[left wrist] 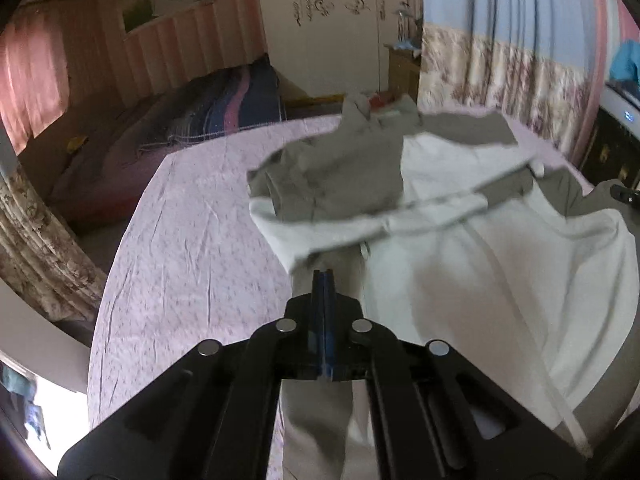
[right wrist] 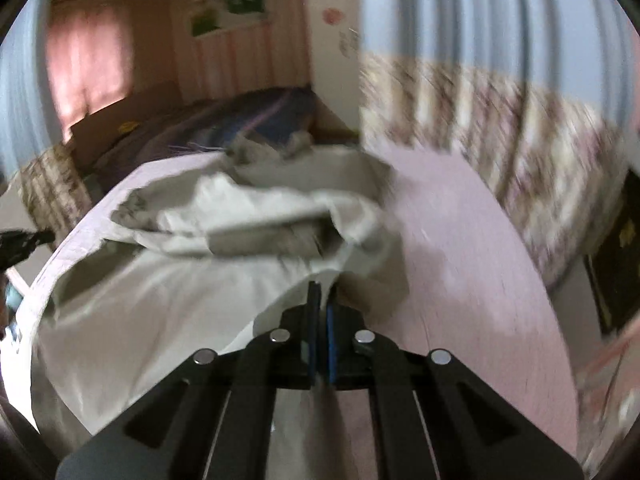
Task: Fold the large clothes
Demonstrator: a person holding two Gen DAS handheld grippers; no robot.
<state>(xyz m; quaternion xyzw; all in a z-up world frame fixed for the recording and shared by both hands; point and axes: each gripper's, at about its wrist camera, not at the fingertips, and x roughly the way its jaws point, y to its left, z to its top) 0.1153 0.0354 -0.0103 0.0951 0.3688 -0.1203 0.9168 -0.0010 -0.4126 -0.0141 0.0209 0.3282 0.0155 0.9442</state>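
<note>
Coat [left wrist: 460,216], large, grey outside with a white lining, is seen spread across a bed covered by a pink sheet [left wrist: 180,220]. In the left wrist view, the coat is opened so that the white lining faces up over the right half of the bed, while a grey sleeve and collar are bunched at the far end. The left hand-held gripper [left wrist: 323,274] is seen with its jaws pressed together, and grey and white cloth hangs from them, so a hem of the coat appears to be pinched. In the right wrist view, which is blurred, the coat [right wrist: 168,288] is heaped in folds on the left side of the sheet [right wrist: 472,264]. The right hand-held gripper [right wrist: 322,292] is likewise closed, with a white edge of the coat caught between its blue pads. A floral curtain [left wrist: 500,76] is visible behind the bed, and a second bed with a dark striped blanket [left wrist: 224,108] lies farther back.
</note>
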